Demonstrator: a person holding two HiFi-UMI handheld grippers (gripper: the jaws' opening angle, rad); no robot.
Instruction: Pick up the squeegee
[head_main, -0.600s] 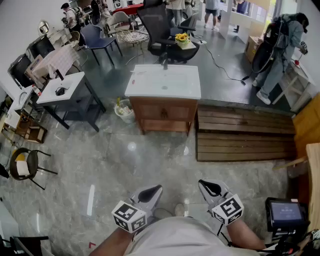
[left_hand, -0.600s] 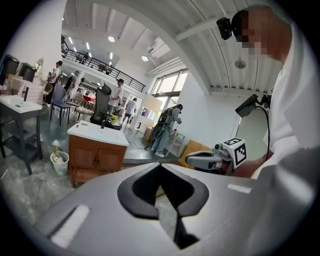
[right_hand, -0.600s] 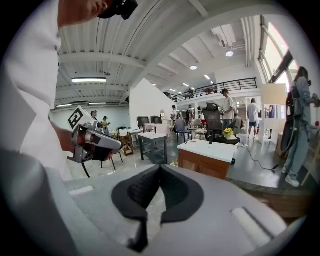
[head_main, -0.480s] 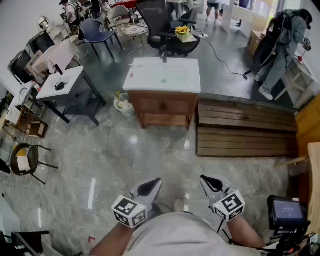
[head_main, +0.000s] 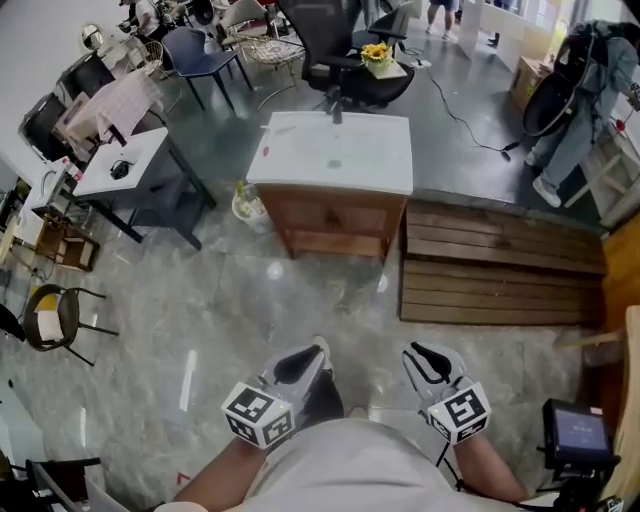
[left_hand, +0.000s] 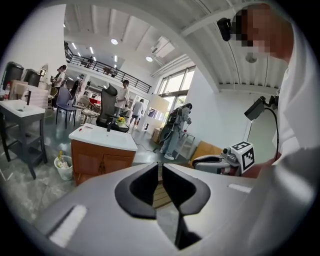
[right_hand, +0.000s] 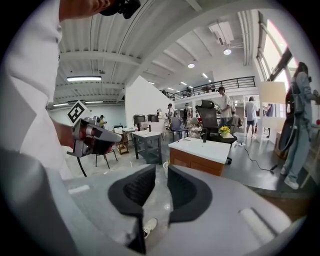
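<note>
No squeegee can be made out in any view. My left gripper (head_main: 312, 352) is held close to the person's body, above the grey floor, and its jaws are shut with only a thin slit and nothing in them (left_hand: 160, 167). To its right, my right gripper (head_main: 416, 353) has a narrow gap between its black pads and is empty (right_hand: 161, 172). Both point toward a wooden vanity (head_main: 335, 225) with a white sink top (head_main: 300, 165) a few steps ahead. A small red item (head_main: 266, 152) lies on that top; what it is cannot be told.
A low wooden plank platform (head_main: 500, 265) lies right of the vanity. A waste bin (head_main: 248, 205) and a grey table (head_main: 120, 170) stand to its left, with an office chair (head_main: 330, 40) behind. A person (head_main: 585, 90) stands at the far right. A screen device (head_main: 575, 430) sits near my right.
The scene has shifted in the head view as the person walks toward the vanity. Both grippers stay close to the body with their jaws unchanged.
</note>
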